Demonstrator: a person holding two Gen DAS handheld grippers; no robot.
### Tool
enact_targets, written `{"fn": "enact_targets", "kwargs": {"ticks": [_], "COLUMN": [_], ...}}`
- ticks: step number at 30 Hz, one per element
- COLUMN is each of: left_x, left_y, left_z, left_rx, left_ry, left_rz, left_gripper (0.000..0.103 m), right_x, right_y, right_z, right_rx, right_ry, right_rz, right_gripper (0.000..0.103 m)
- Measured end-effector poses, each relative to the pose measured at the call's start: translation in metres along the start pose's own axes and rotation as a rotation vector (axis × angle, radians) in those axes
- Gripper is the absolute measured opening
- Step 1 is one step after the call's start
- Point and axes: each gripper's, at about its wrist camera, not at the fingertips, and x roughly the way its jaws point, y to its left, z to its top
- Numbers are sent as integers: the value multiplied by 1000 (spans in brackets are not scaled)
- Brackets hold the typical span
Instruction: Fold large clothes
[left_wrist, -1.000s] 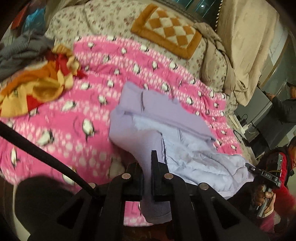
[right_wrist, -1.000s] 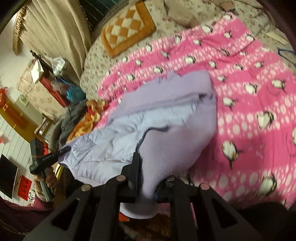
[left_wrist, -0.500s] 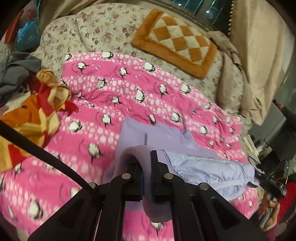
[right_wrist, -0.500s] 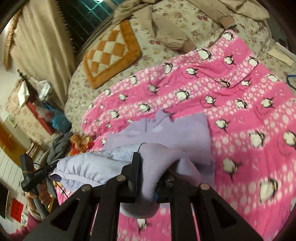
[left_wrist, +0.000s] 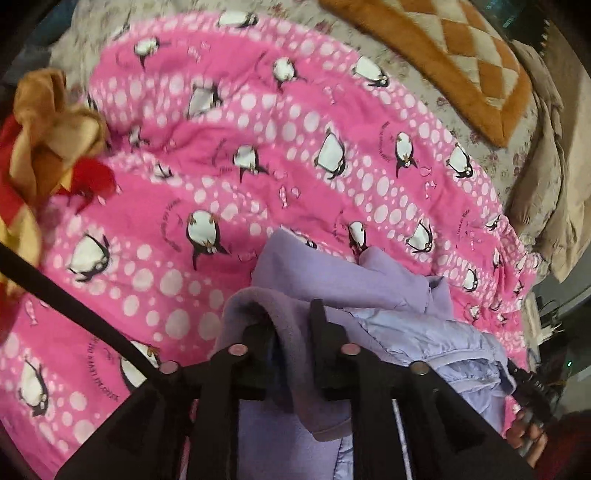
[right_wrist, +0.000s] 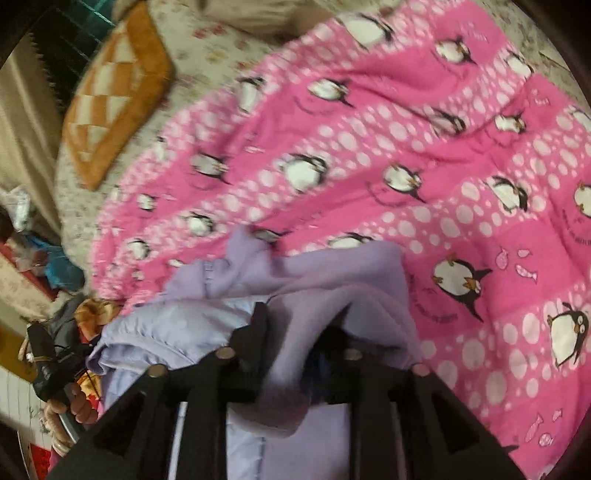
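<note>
Left wrist view is showing the left gripper (left_wrist: 291, 332) pinching a thick fold of the lilac fleece-lined padded jacket (left_wrist: 369, 280) — the soft fleece edge is draping over and between its two black fingers (left_wrist: 320, 325), which are pressing in on the cloth from either side. Beyond the fingers, the jacket is bunching up on the near right part of the pink penguin-print fleece blanket (left_wrist: 258, 177), its shiny quilted face (left_wrist: 424, 332) lying to the right of the fleece fold. Farther off, an orange and cream checked cushion (left_wrist: 461, 55) is sitting on the floral bedspread (left_wrist: 480, 147) at the far right, and a crumpled orange, yellow and red garment (left_wrist: 48, 122) is lying at the left edge of the blanket. At the near right edge, a hand (left_wrist: 524, 435) is gripping a dark handle.

From the right wrist view, the right gripper (right_wrist: 295, 332) is likewise clamping a fold of the same jacket (right_wrist: 332, 273), the fleece bulging up between its fingers (right_wrist: 258, 325) and hanging down towards the camera. The quilted side (right_wrist: 166, 321) is spreading out to the left of that fold. The blanket (right_wrist: 406, 147) is filling the right and far part of the view, somewhat blurred, with the checked cushion (right_wrist: 110, 99) at the far left. Near the left edge — beside the quilted cloth — the other hand (right_wrist: 77, 406) is holding its handle.
</note>
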Motion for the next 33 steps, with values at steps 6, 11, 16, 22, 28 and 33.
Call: {"fn": "enact_targets", "kwargs": {"ticks": [6,11,16,22,28,33], "left_x": [-56,-62,-21,15,15,4], "left_y": [3,11,11,22,31,26], "left_z": [-6,-36,-46,-43,-34,-38], "left_rx": [20,39,63,81,62,76], "left_ry": [-135,-110,-5,50,23,19], "left_rz": [26,75,107,181,191,184], "left_gripper": [44,44,44,44,44,44], "right_x": [-54,-56,19,104,152,115], "right_y": [18,59,92,111,95,94], "right_z": [-13,-44,-49,-14,3,-7], "right_rx": [-81,-280,-380,-387,-295,-277], "right_ry": [-146,-44,100,154,134,119], "right_rz": [-38,4,-95,-204,-248,-215], "right_gripper": [65,59,57,57,58,59]}}
